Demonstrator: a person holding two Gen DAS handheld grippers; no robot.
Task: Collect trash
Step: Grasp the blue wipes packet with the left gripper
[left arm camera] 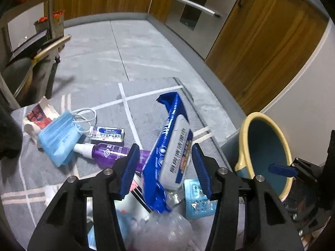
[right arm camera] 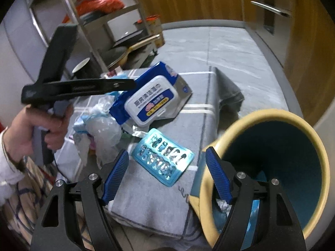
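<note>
Trash is lying piled on the grey mat, and from the left wrist we are seeing our left hand-held gripper [left arm camera: 165,167] spread apart around the tilted wipes pack [left arm camera: 170,146]; it could slip onto the spray bottle [left arm camera: 104,152]. From the right wrist, our right hand-held gripper [right arm camera: 167,175] is gaping empty beside the bin [right arm camera: 272,167], risking tipping it; open floor beyond.
</note>
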